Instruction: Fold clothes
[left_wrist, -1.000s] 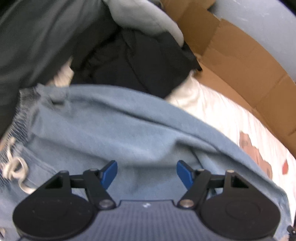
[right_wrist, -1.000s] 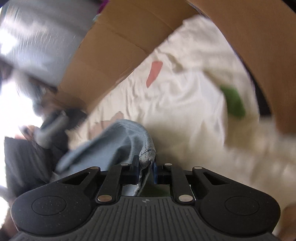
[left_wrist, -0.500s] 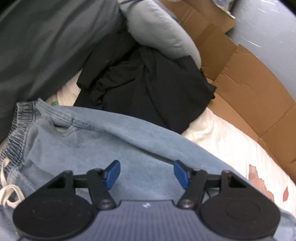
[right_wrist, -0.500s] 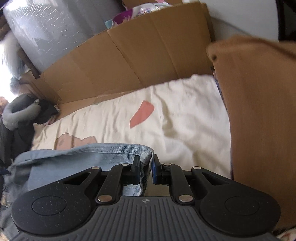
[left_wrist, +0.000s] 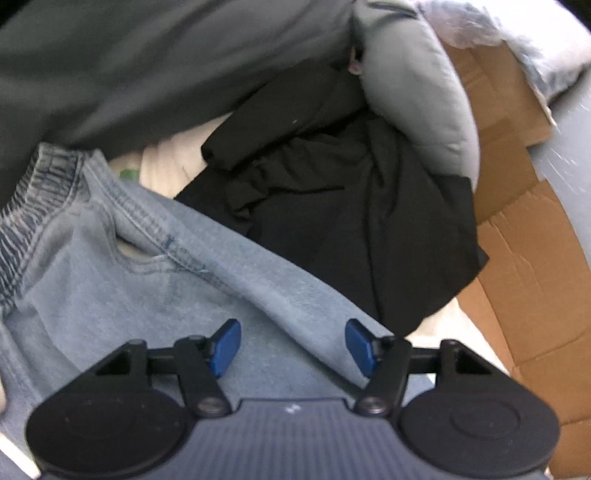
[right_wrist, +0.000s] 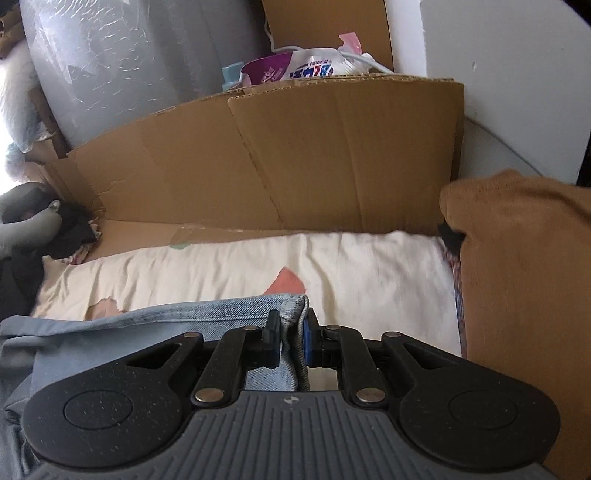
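Light blue jeans (left_wrist: 147, 295) lie spread under my left gripper (left_wrist: 291, 341), with the elastic waistband at the left and a side seam running diagonally. The left jaws are closing over the denim; the blue pads (left_wrist: 225, 343) stand well apart and do not press on it. In the right wrist view, my right gripper (right_wrist: 291, 332) is shut on the hem corner of the jeans (right_wrist: 203, 314), and the folded edge sticks up between the pads. That leg stretches away to the left over the cream sheet (right_wrist: 369, 266).
A black garment (left_wrist: 351, 221) and a pale grey one (left_wrist: 417, 92) are heaped beyond the jeans, with dark grey cloth (left_wrist: 147, 55) at the upper left. Cardboard panels (right_wrist: 295, 158) wall the far side. A brown garment (right_wrist: 524, 277) lies at the right. A detergent bag (right_wrist: 295, 66) sits behind the cardboard.
The left gripper has slid along the jeans toward the waistband and its jaws have narrowed a little. The right gripper has lifted and rolled with the hem held, and now faces the cardboard wall.
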